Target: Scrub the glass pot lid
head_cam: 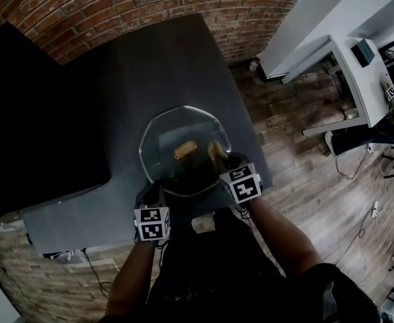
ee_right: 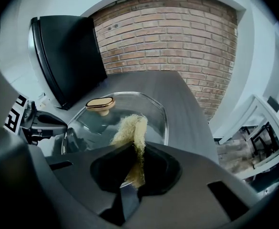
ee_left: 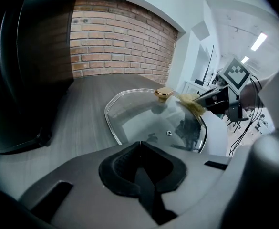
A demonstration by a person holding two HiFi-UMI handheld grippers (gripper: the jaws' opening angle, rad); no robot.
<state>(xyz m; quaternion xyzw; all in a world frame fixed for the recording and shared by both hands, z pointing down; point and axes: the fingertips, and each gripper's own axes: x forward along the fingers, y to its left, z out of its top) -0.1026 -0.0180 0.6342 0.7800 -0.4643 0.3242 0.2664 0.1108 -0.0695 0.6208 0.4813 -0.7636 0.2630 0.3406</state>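
Surface was a dark grey table [head_cam: 183, 59]. Wood-plank floor [head_cam: 304, 160] ran along its right side, with a white desk [head_cam: 358, 73] further right. A black screen [head_cam: 35, 126] stood on the table's left, and a brick wall [head_cam: 116, 5] sat behind, farthest out.

Left gripper [ee_left: 140, 144] was at the near-left rim of the glass pot lid [head_cam: 183, 123], jaws closed together. Couldn't tell whether the rim was pinched between them. Right gripper [ee_right: 134, 149] was clamped on a pale yellow fibrous scrub pad [ee_right: 129, 128]. The pad's free end lay on the glass at the lid's near-right, just short of the knob [head_cam: 185, 149].

The lid sat near the table's front edge, knob up. It was clear glass with a thin metal rim and a softly octagonal outline. The knob was an oblong tan-gold piece at centre, and a small vent hole showed nearer the left gripper. Reflections showed in the glass.

Count: one lid, one knob, one pad, two grippers, one screen.
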